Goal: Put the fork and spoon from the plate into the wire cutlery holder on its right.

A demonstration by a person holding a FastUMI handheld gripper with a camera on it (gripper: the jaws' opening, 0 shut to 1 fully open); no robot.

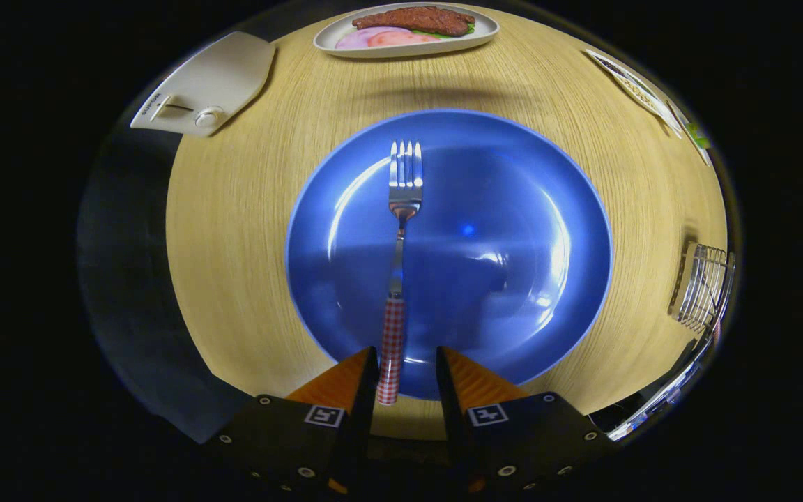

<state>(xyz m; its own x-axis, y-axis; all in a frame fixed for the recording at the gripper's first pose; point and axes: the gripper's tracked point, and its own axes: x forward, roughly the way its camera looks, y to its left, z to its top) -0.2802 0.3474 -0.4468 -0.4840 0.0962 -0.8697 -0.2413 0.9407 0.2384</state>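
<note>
Gripper (406, 369) fingers stand apart, straddling the red-checked handle of the steel fork (399, 279), which lies lengthwise on the round blue plate (513, 209) and hugs the left finger. Closing off-centre could skid it across the glaze. Wire cutlery holder (701, 286) waits far right on the wooden desk (234, 244).

Dining setup: wood table (248, 230), food plate (407, 31).
</note>
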